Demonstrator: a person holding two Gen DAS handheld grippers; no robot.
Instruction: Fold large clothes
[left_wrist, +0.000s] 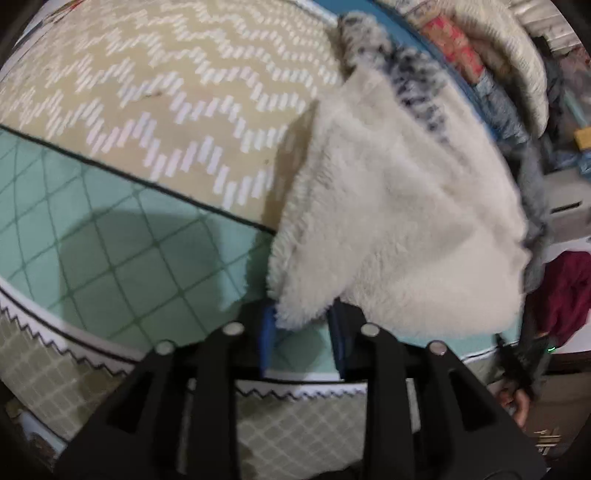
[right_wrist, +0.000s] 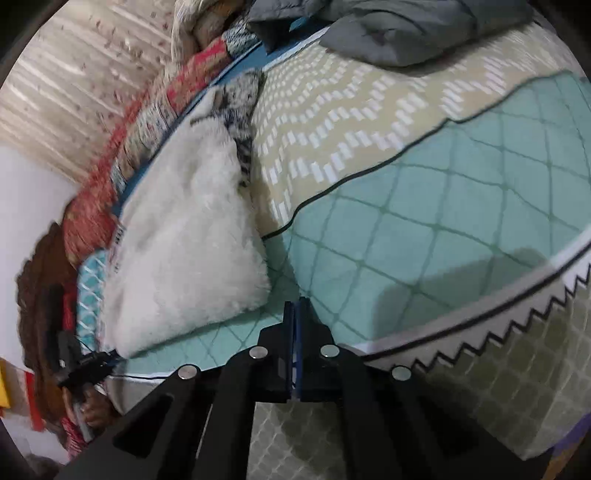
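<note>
A large fluffy white fleece garment (left_wrist: 399, 206) with a black-and-white speckled outer side (left_wrist: 373, 40) lies folded on the bed. In the left wrist view its near corner (left_wrist: 301, 314) sits between the blue pads (left_wrist: 269, 332) of my left gripper (left_wrist: 302, 334), whose jaws stand apart with no clear squeeze on it. In the right wrist view the same garment (right_wrist: 184, 236) lies to the left of my right gripper (right_wrist: 295, 317), which is shut with its pads together and nothing between them, just above the teal cover.
The bed has a teal diamond-quilted cover (right_wrist: 424, 221) and a beige zigzag cover (left_wrist: 166, 92), with a zigzag-trimmed edge (right_wrist: 517, 317) close by. Grey bedding (right_wrist: 388, 33) and red patterned blankets (right_wrist: 122, 158) are piled along the far sides. A maroon cloth (left_wrist: 569, 288) lies off the bed.
</note>
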